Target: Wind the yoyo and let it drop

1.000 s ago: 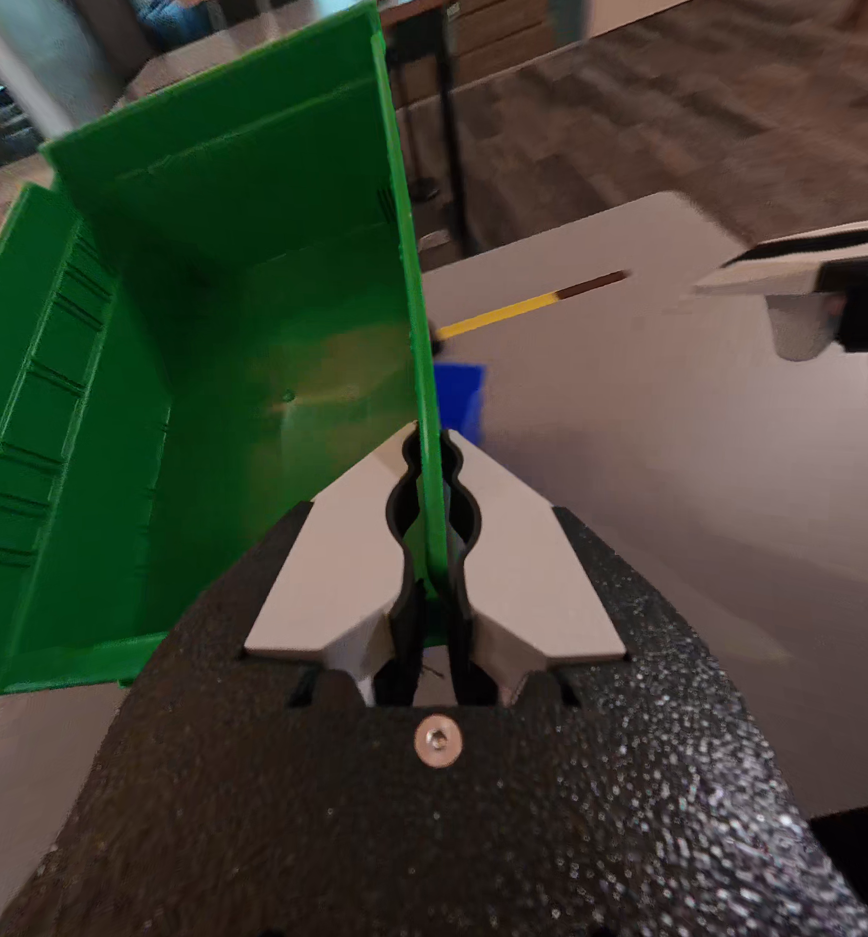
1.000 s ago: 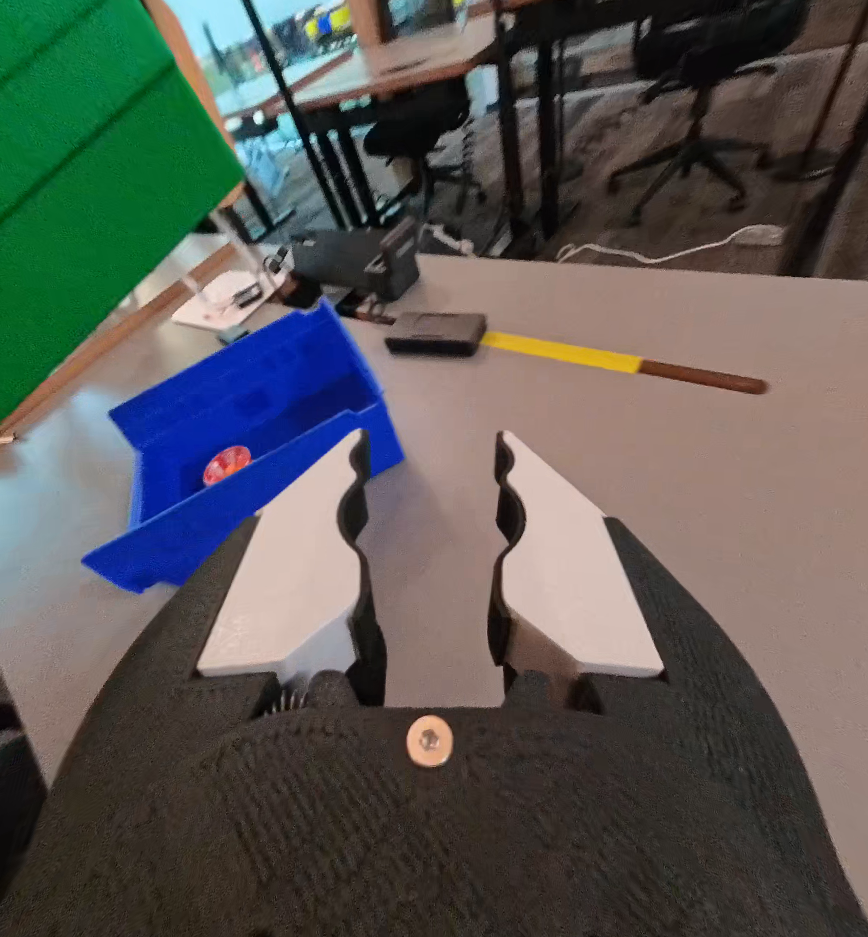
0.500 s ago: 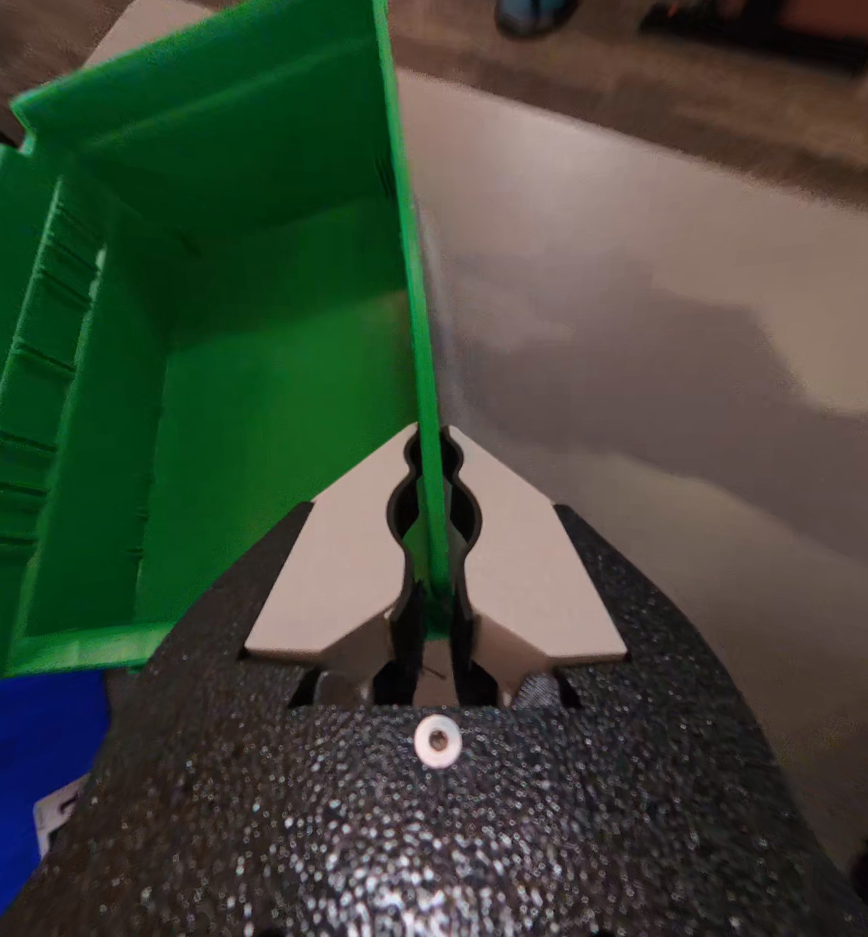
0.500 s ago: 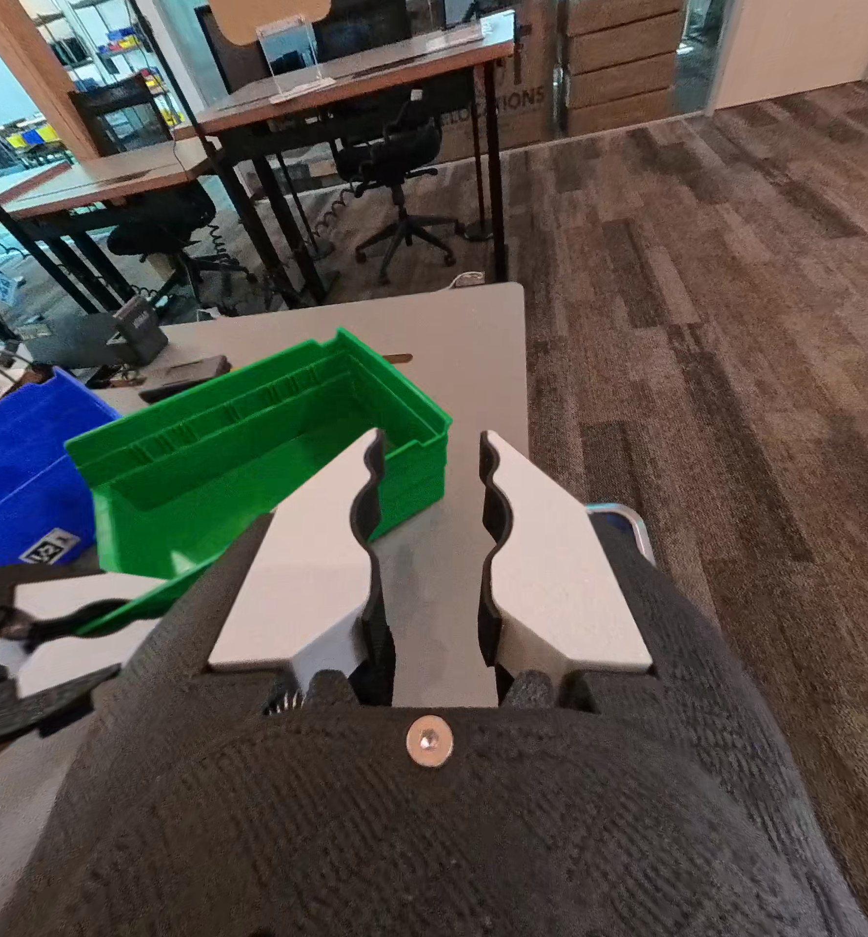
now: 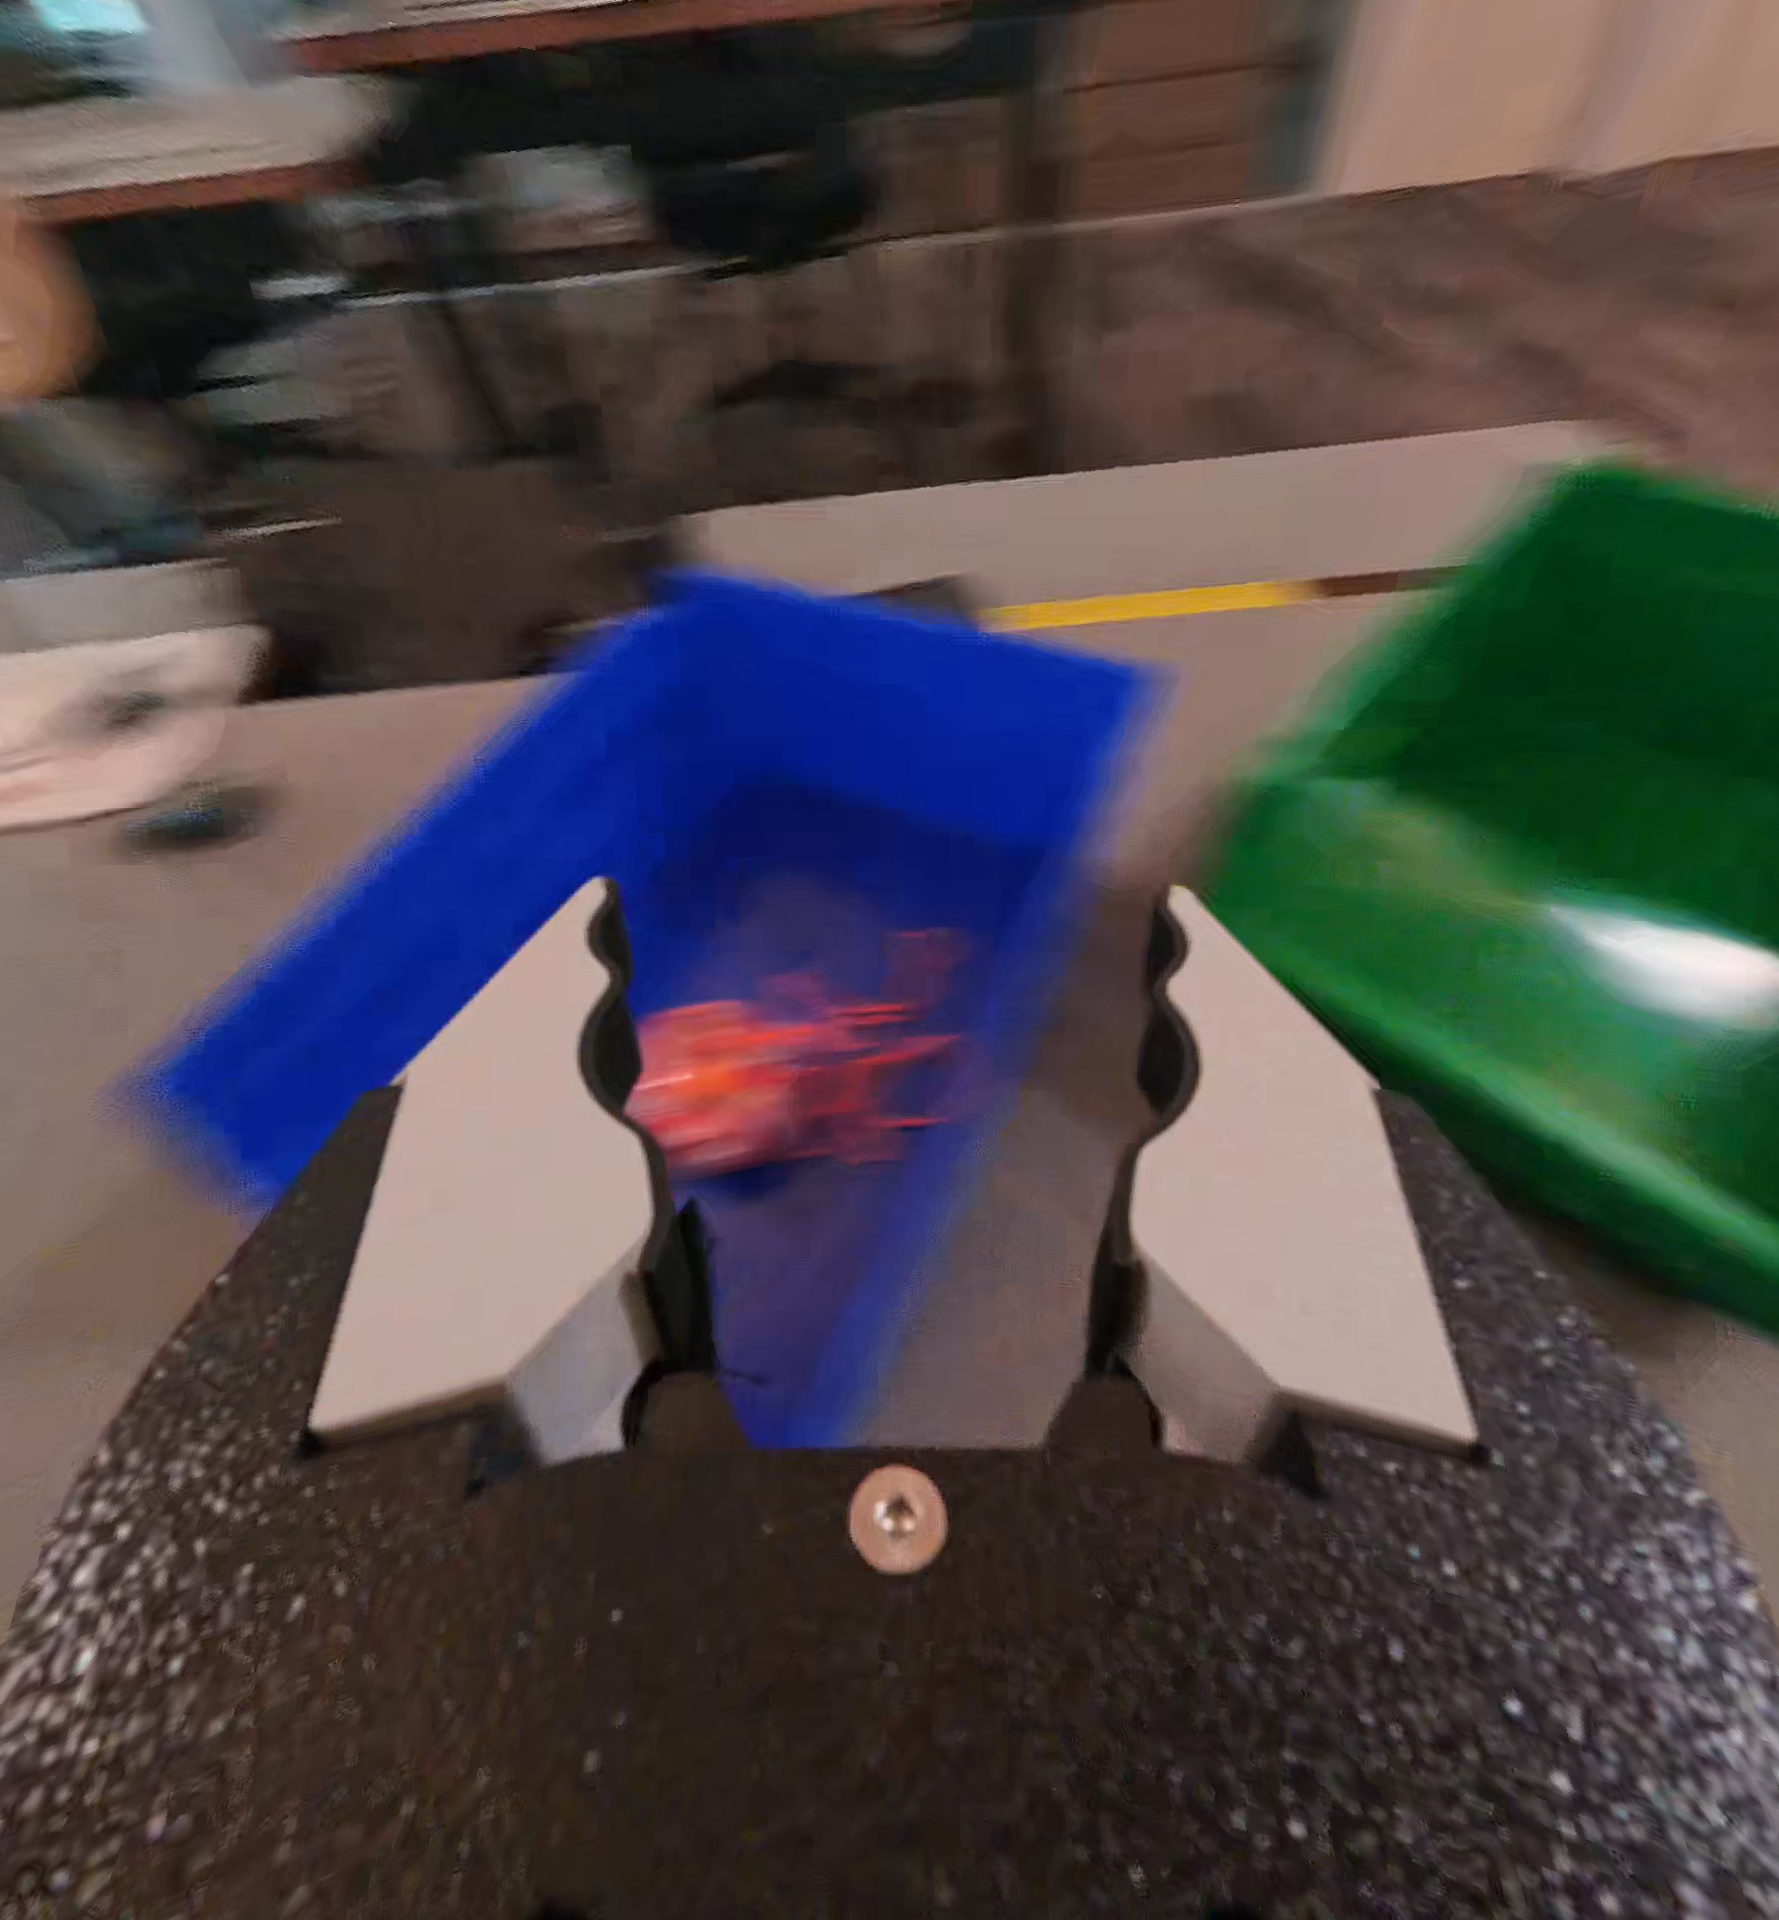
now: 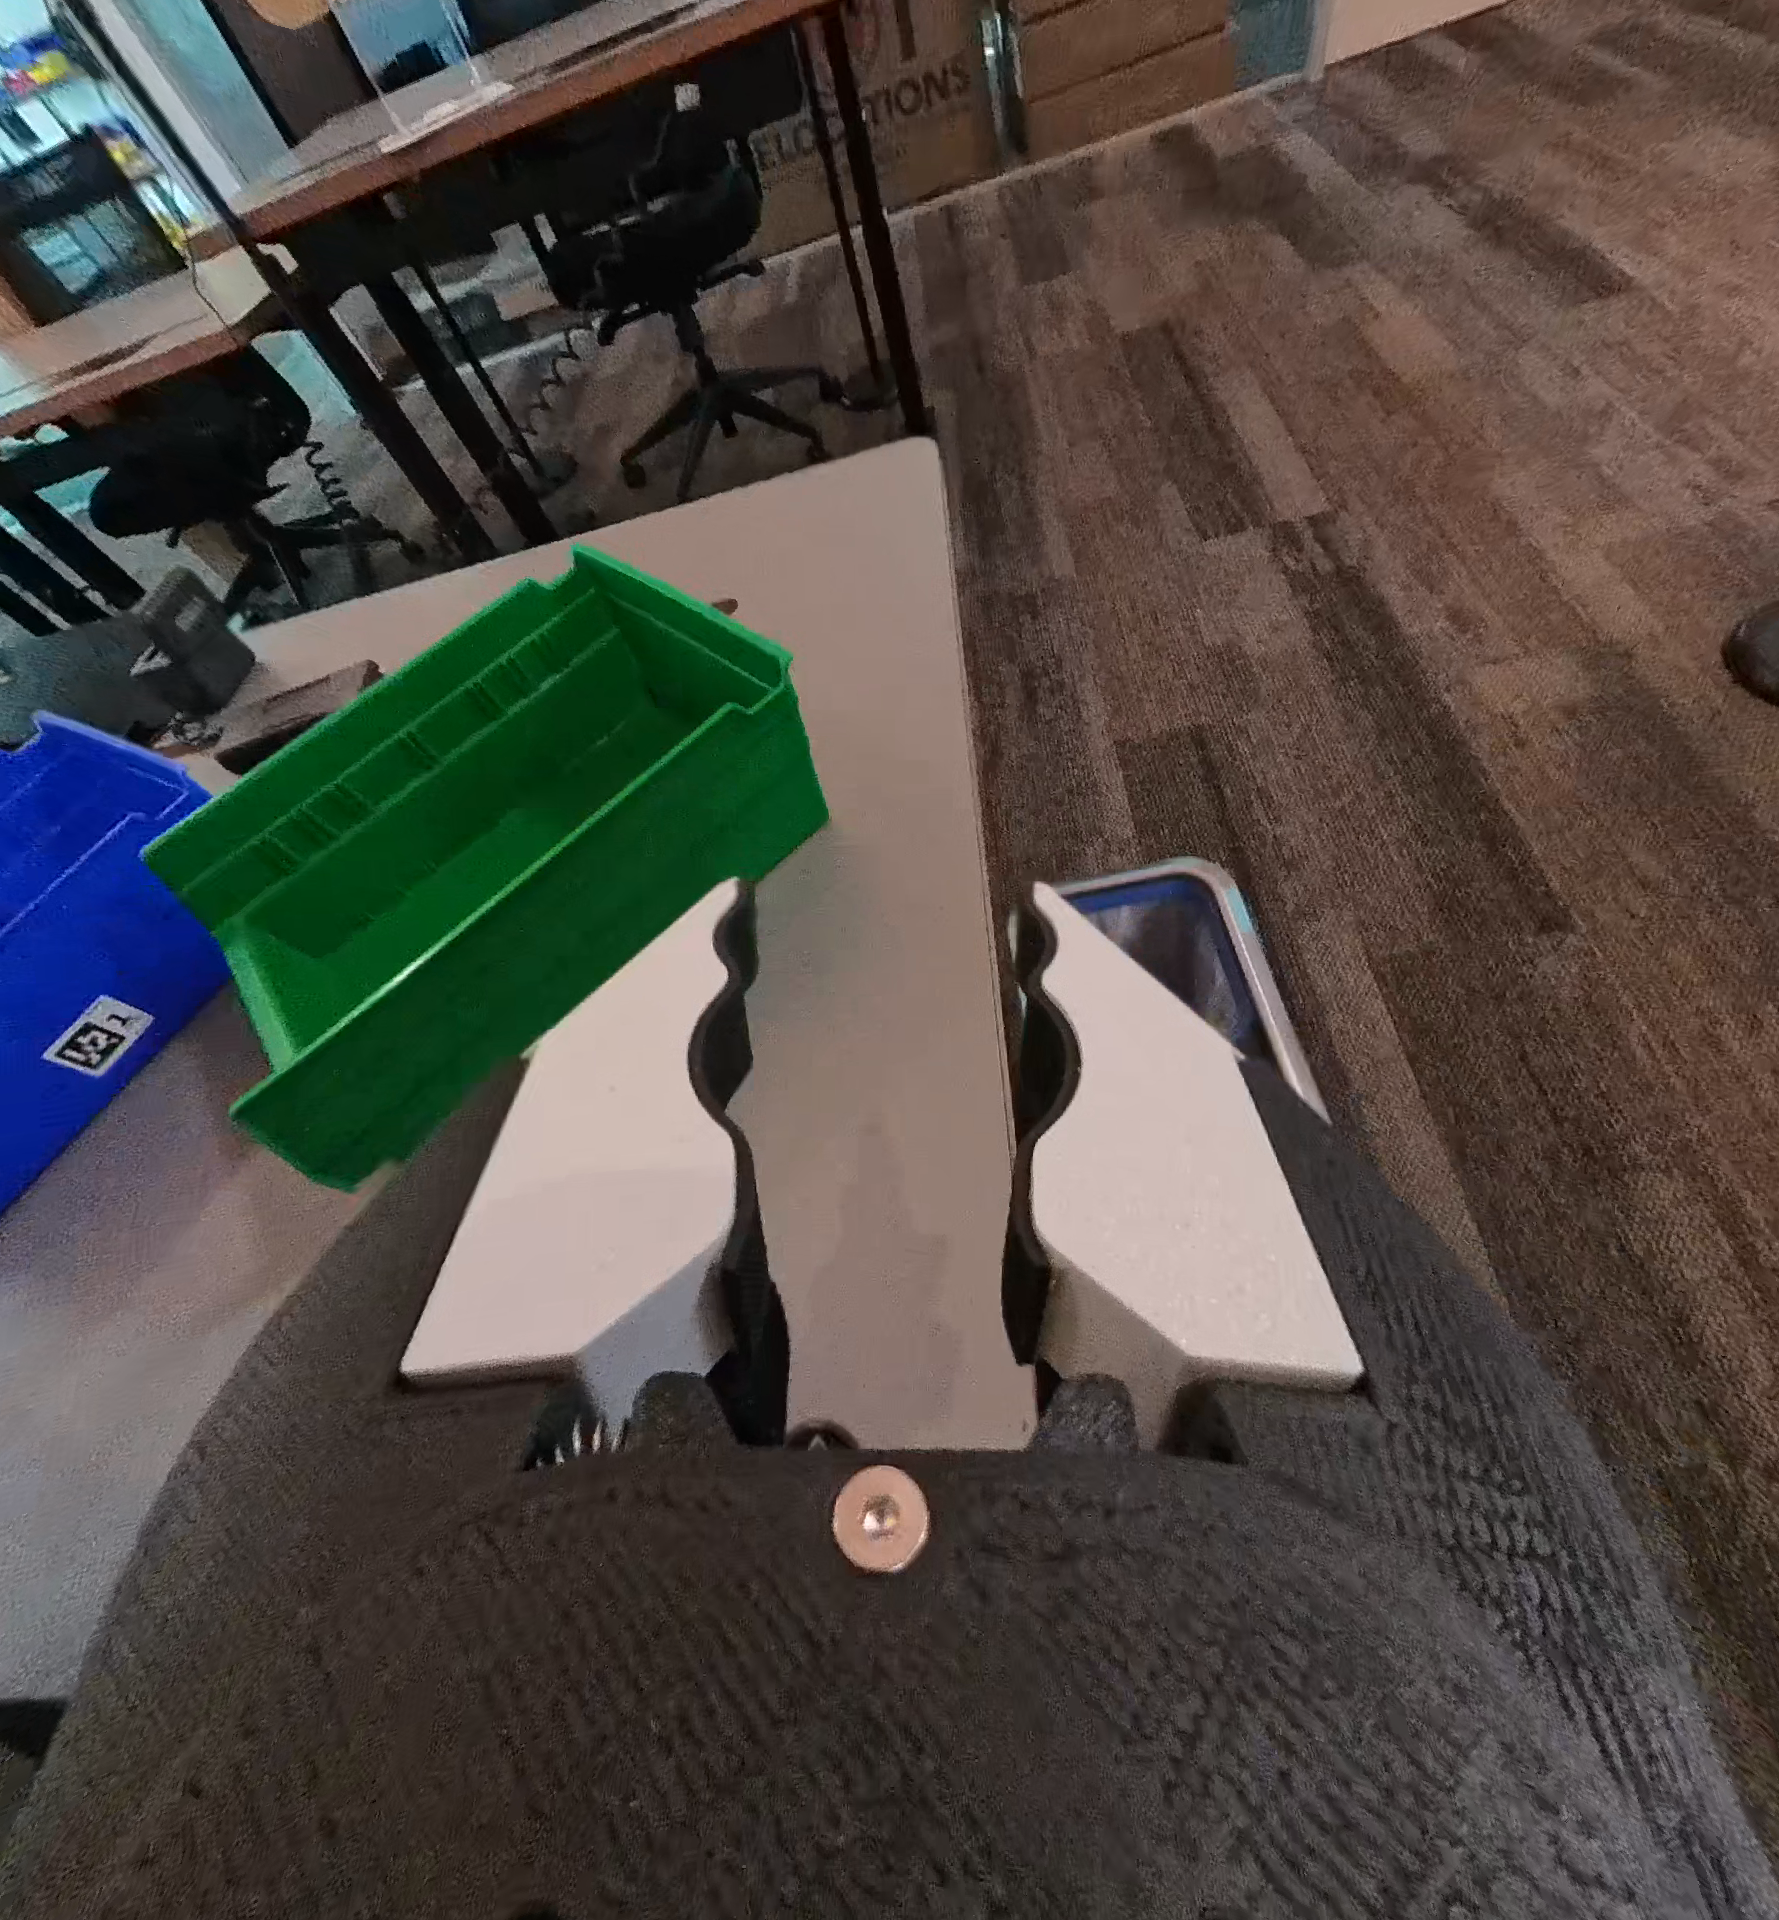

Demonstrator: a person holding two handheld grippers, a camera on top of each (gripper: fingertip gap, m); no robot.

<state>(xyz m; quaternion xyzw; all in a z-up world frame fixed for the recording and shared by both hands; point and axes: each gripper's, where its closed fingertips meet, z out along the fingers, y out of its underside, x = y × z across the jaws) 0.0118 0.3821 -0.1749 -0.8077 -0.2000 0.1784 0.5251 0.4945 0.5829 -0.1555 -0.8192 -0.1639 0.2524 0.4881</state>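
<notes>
Black-and-white label [image 6: 97, 1035] on blue bin [image 6: 2, 1081]; lettered cardboard boxes [image 6: 926, 94].

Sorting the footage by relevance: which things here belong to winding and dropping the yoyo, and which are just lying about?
Job:
- yoyo, red, blurred, in the blue bin
- left tongs, open above it
- right tongs, open

Lying about:
- green bin, empty, on the table
- yellow-and-brown stick

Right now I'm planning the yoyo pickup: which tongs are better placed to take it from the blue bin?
Left. The left tongs are open and pointed into the blue bin, with the red yoyo between the fingers, though blurred. The right tongs face bare table beside the green bin.
</notes>
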